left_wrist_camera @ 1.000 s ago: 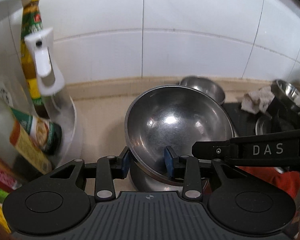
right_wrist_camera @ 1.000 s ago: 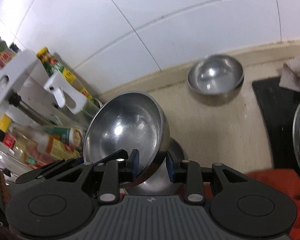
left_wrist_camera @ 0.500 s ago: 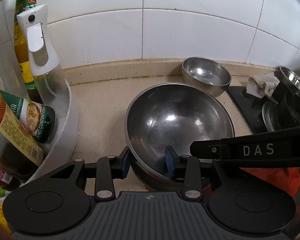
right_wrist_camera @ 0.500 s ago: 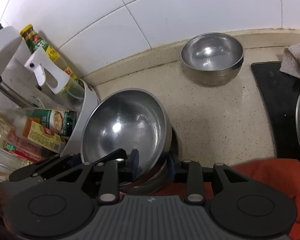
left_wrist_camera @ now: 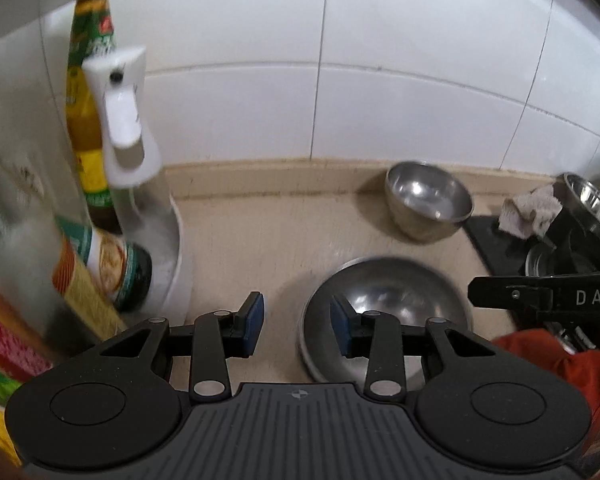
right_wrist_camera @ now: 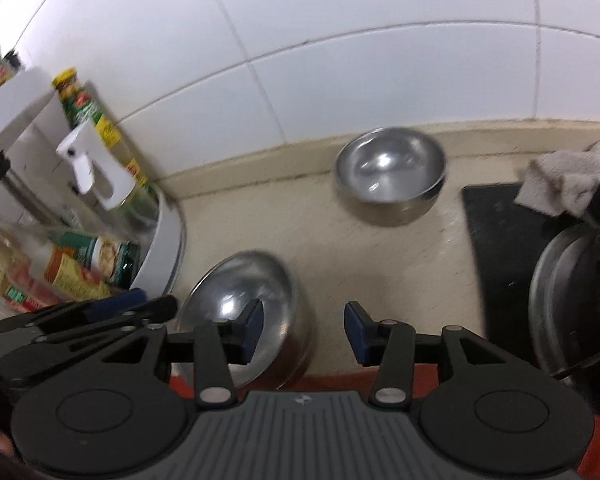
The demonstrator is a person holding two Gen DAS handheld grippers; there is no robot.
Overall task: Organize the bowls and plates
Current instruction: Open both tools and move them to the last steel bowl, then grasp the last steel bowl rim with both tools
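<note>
Left wrist view: your left tongs released, straddling the nested round steel bowls lower centre on the beige worktop; right tongs just opened, empty.

Left gripper: tilted downward, jaws parted, nothing gripped. Right gripper: tilted downward, jaws just opening, nothing gripped.
</note>
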